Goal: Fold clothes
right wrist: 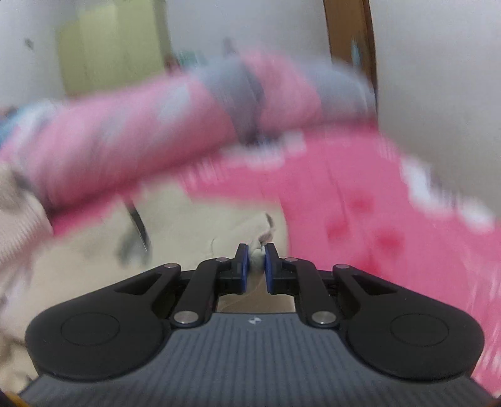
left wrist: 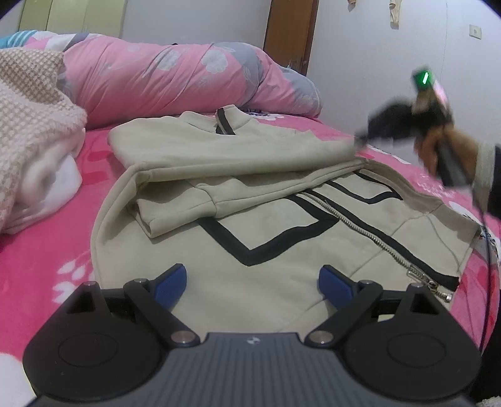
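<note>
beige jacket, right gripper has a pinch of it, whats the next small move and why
Probably lower the right gripper to lay its pinched fold flat on the beige jacket, then let go. Its jaws are shut on beige cloth, the sleeve is already folded across the front, and the left gripper hovers open over the hem, holding nothing.

A bed covered in a bright pink sheet with white flower prints [left wrist: 37,250] fills the lower part of the left wrist view. Along its far edge lies a rolled pink quilt with grey and white blossoms [left wrist: 175,78]. At the left edge sits a heaped beige waffle-textured blanket [left wrist: 28,125]. Behind stand plain white walls [left wrist: 375,47], a brown wooden door frame [left wrist: 289,34], a pale green wardrobe [left wrist: 72,15] and 1 white wall switch [left wrist: 475,31].
</note>
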The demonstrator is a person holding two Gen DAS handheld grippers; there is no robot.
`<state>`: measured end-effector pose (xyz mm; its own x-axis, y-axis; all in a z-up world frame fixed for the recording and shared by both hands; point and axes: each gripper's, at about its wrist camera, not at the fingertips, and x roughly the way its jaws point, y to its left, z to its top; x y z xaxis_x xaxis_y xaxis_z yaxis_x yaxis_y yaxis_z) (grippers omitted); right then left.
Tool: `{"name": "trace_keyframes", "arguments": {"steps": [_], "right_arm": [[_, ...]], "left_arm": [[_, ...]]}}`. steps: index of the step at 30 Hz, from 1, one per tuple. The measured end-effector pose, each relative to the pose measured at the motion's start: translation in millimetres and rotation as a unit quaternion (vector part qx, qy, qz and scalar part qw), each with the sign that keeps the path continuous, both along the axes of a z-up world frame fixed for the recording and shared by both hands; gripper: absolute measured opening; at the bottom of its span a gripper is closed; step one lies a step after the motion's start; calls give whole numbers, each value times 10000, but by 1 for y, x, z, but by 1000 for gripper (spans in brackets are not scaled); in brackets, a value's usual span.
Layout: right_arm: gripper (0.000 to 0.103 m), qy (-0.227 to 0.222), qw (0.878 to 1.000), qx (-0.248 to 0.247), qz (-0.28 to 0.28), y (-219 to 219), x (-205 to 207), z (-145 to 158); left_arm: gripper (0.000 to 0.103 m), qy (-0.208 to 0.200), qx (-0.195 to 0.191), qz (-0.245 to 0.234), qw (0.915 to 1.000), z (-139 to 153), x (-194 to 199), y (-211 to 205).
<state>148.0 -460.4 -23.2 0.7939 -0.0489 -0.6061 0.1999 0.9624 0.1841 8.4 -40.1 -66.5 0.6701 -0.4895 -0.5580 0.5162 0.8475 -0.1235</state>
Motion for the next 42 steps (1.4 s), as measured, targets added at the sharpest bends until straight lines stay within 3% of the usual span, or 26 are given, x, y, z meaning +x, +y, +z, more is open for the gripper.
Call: {"name": "trace_keyframes", "arguments": {"steps": [1, 3, 5, 10, 12, 14, 17, 18, 21, 26, 30, 33, 36, 39, 42], "right_arm": [[9, 256, 9996, 82, -63, -5, 2, -16], [9, 283, 9991, 297, -103, -11, 1, -23], [9, 17, 9992, 400, -36, -11, 3, -5], [9, -852, 9957, 117, 351, 2, 9, 56], [9, -1061, 9936, 32, 392, 5, 6, 60], [9, -794, 9962, -64, 353, 3, 5, 39], [11, 310, 9991, -121, 245, -6, 19, -19], [17, 495, 9986, 33, 181, -12, 17, -33], [24, 206, 9990, 401, -6, -23, 4, -23], [24, -149, 9997, 160, -132, -22, -5, 18], [24, -369, 9980, 134, 501, 12, -7, 33], [24, -375, 9925, 7, 1166, 45, -2, 27], [24, -113, 9893, -82, 1453, 68, 17, 7], [23, 878, 9842, -556, 1435, 84, 37, -32], [24, 907, 9781, -1102, 1515, 105, 39, -23]], "left_arm": [[93, -3, 9, 3, 10000, 0, 0, 0], [93, -11, 30, 9, 10000, 0, 0, -1], [93, -20, 59, 14, 10000, 0, 0, -2], [93, -43, 118, 29, 9999, 0, -1, -4], [93, -50, 137, 34, 9999, 0, -1, -4], [93, -54, 145, 34, 9999, 0, -1, -4], [93, -54, 148, 34, 9999, 0, -1, -5], [93, -55, 145, 33, 9999, 0, -1, -4], [93, -52, 102, 32, 9999, 1, -1, -3], [93, -46, 82, 13, 10000, 9, -4, 3], [93, -270, 65, -31, 9996, 28, -9, 14], [93, -530, -8, 52, 9986, 41, -5, 23], [93, -645, 68, 347, 9973, 47, 12, 27], [82, -527, 97, 730, 9959, 45, 36, 31], [75, -329, -77, 937, 9950, 36, 58, 39]]}}
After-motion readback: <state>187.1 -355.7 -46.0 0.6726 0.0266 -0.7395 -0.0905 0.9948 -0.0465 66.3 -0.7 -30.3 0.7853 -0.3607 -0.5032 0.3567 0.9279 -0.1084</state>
